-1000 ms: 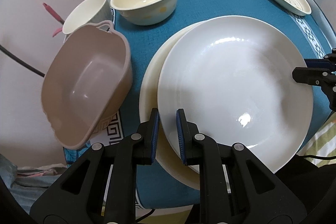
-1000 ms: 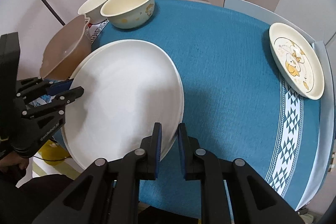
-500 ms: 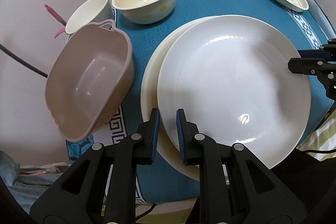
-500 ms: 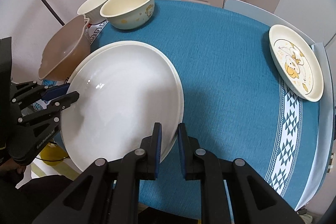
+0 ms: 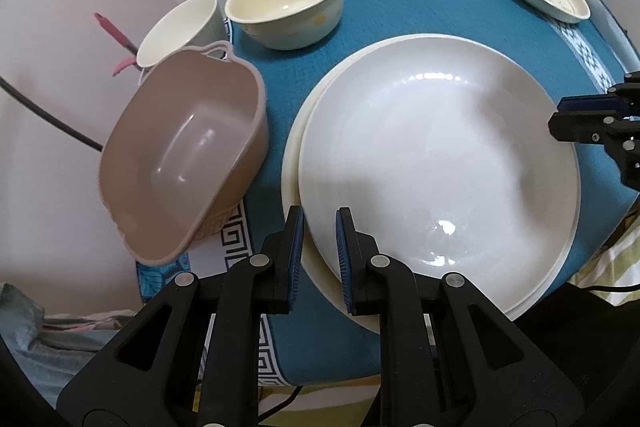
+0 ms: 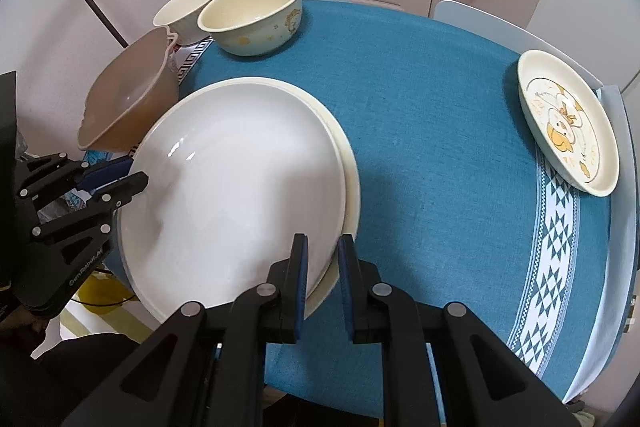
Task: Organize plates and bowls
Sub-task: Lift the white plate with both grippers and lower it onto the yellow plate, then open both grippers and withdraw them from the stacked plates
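Gripping the white plate (image 5: 440, 163) by opposite rims, our left tool (image 5: 318, 243) and right tool (image 6: 322, 267) are clamping it above the cream plate (image 5: 291, 163) on the tabletop (image 6: 440, 115); glazed ceramic, seemingly heavy, slippery, breakable.

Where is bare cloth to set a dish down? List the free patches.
Broadest: the blue tablecloth between the white plate stack and the cartoon plate. Also the near strip right of the right gripper. Crowded: the far-left corner, where the brown basin, cream bowl and small cup cluster.
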Action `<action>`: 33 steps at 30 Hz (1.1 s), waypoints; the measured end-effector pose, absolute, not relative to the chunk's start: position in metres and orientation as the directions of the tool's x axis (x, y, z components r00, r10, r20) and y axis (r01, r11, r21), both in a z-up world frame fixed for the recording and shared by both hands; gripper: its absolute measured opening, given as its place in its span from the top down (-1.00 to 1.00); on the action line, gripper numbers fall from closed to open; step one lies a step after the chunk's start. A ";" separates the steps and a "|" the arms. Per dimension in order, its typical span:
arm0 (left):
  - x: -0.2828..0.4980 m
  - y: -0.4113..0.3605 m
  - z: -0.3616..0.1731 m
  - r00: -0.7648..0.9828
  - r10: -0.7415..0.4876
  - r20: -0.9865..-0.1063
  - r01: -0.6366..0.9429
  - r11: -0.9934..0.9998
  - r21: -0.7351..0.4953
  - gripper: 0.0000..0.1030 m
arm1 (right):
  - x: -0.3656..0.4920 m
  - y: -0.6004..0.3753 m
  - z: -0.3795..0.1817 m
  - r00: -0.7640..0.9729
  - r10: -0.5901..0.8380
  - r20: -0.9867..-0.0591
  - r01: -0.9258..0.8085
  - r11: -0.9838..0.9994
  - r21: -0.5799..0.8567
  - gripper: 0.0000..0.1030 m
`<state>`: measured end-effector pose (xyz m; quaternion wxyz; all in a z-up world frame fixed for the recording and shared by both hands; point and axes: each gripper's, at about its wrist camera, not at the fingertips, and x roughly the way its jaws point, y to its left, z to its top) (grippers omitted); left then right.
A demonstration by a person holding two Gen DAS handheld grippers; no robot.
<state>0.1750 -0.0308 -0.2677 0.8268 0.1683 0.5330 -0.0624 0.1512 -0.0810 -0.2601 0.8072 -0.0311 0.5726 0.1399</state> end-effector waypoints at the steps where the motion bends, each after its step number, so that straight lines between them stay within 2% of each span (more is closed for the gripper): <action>1: 0.175 -0.031 -0.268 0.426 0.075 -0.901 0.282 0.936 0.212 0.72 | 0.152 -0.081 -0.261 0.306 0.187 -0.933 -0.261 0.959 0.107 0.73; 9: 0.173 -0.030 -0.265 0.410 0.054 -0.910 0.279 0.943 0.181 0.72 | 0.150 -0.085 -0.257 0.312 0.207 -0.927 -0.249 0.960 0.130 0.73; 17: 0.165 -0.033 -0.218 0.480 -0.059 -0.875 0.292 0.952 0.096 0.69 | 0.146 -0.107 -0.228 0.404 0.245 -0.881 -0.177 0.966 0.188 0.73; 18: 0.166 -0.033 -0.210 0.493 -0.075 -0.867 0.295 0.952 0.085 0.57 | 0.145 -0.111 -0.225 0.414 0.247 -0.876 -0.161 0.967 0.197 0.73; 19: 0.168 -0.035 -0.203 0.506 -0.092 -0.858 0.298 0.952 0.073 0.15 | 0.145 -0.114 -0.222 0.423 0.246 -0.872 -0.148 0.968 0.202 0.73; 20: 0.170 -0.035 -0.198 0.513 -0.103 -0.852 0.302 0.951 0.067 -0.12 | 0.144 -0.118 -0.218 0.438 0.252 -0.863 -0.132 0.968 0.216 0.73; 21: 0.172 -0.037 -0.192 0.528 -0.123 -0.840 0.309 0.949 0.056 -0.76 | 0.142 -0.124 -0.214 0.456 0.259 -0.852 -0.114 0.966 0.233 0.70; 22: 0.173 -0.038 -0.186 0.548 -0.143 -0.824 0.317 0.947 0.047 -1.00 | 0.140 -0.129 -0.210 0.471 0.259 -0.843 -0.099 0.965 0.242 0.62; 23: 0.173 -0.041 -0.178 0.570 -0.169 -0.804 0.330 0.943 0.036 -1.00 | 0.138 -0.135 -0.205 0.491 0.255 -0.833 -0.079 0.965 0.249 0.18; 24: 0.174 -0.046 -0.172 0.576 -0.194 -0.794 0.351 0.936 0.026 -1.00 | 0.135 -0.141 -0.200 0.513 0.246 -0.822 -0.060 0.966 0.252 -0.58; 25: 0.178 -0.052 -0.167 0.571 -0.217 -0.791 0.374 0.927 0.016 -1.00 | 0.131 -0.148 -0.195 0.536 0.234 -0.811 -0.043 0.967 0.251 -0.89; 26: 0.181 -0.056 -0.163 0.569 -0.230 -0.790 0.386 0.922 0.010 -1.00 | 0.127 -0.156 -0.188 0.563 0.219 -0.797 -0.022 0.968 0.251 -1.00; 33: 0.217 -0.097 -0.115 0.561 -0.401 -0.724 0.499 0.862 -0.091 -1.00 | 0.113 -0.226 -0.149 0.606 0.084 -0.791 0.156 0.963 0.221 -1.00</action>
